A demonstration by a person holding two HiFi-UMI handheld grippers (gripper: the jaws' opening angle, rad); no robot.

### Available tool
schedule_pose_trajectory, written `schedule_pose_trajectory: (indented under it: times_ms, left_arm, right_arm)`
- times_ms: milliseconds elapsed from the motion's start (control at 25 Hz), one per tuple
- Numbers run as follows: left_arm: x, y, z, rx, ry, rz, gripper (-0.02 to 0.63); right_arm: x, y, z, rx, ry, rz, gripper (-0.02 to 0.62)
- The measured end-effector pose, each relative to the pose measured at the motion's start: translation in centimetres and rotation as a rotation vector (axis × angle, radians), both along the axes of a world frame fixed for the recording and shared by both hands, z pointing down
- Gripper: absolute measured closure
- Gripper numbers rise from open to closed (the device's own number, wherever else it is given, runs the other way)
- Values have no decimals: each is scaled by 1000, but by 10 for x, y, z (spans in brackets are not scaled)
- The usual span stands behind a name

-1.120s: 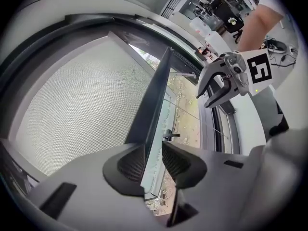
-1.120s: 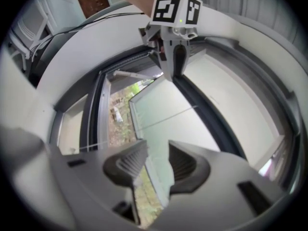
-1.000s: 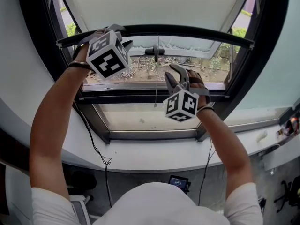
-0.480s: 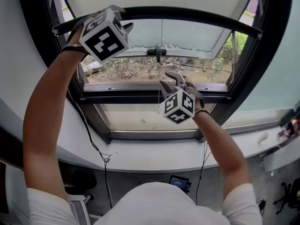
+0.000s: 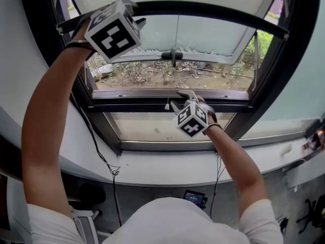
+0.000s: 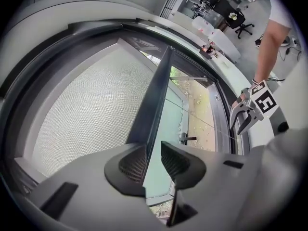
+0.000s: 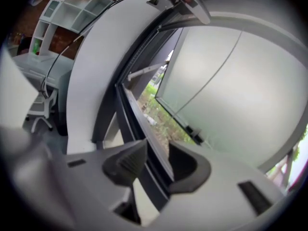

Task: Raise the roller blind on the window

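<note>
The left gripper [image 6: 153, 153], at eleven o'clock in the head view, is closing loosely around the roller blind's bottom bar [image 6: 156, 95] at twelve, not yet pinching it, so it is needing a firm clench before lifting evenly, while the right gripper [image 5: 180, 98], at six o'clock below the bar, is hanging released and empty.

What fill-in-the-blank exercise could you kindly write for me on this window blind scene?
1. In the head view, the left gripper sits ___ than the right gripper.
2. The blind's dark bottom bar runs between the ___ gripper's jaws.
3. Each gripper carries a ___ with square markers.
Missing words: higher; left; cube.
</note>
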State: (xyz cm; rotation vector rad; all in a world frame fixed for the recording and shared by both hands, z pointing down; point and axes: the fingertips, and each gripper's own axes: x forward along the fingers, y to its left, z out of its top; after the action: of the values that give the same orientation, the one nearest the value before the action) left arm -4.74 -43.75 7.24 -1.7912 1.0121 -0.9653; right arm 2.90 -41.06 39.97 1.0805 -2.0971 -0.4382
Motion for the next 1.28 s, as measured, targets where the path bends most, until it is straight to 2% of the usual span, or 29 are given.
schedule_pose_trajectory:
  times_ms: [320, 560, 600, 640, 680, 800, 1000, 1280]
  left_arm:
    - [1, 0, -16, 24, 24, 1, 495]
    - [0, 1, -25, 44, 35, 6, 495]
    - [1, 1, -28, 46, 41, 8, 495]
    - [1, 1, -29, 44, 43, 8, 495]
    - [1, 0, -28, 39, 41, 8, 495]
    - [0, 0, -27, 38, 31, 6, 495]
    - [0, -1, -28, 38, 33, 9, 499]
    - [0, 0, -28, 46, 42, 13, 502]
  right_arm:
    - [-9, 0, 13, -73, -26, -32, 451]
    - [-9, -16, 21, -81, -16, 42, 453]
    - [-9, -19, 22, -80, -21, 57, 462]
    - [-9, -22, 23, -79, -31, 69, 511]
    - [-9, -25, 23, -78, -43, 78, 529]
    - [-11, -26, 23, -78, -65, 73, 535]
    - [-6, -24, 24, -76, -46, 72, 535]
    - [-2, -29, 25, -148, -135, 104, 535]
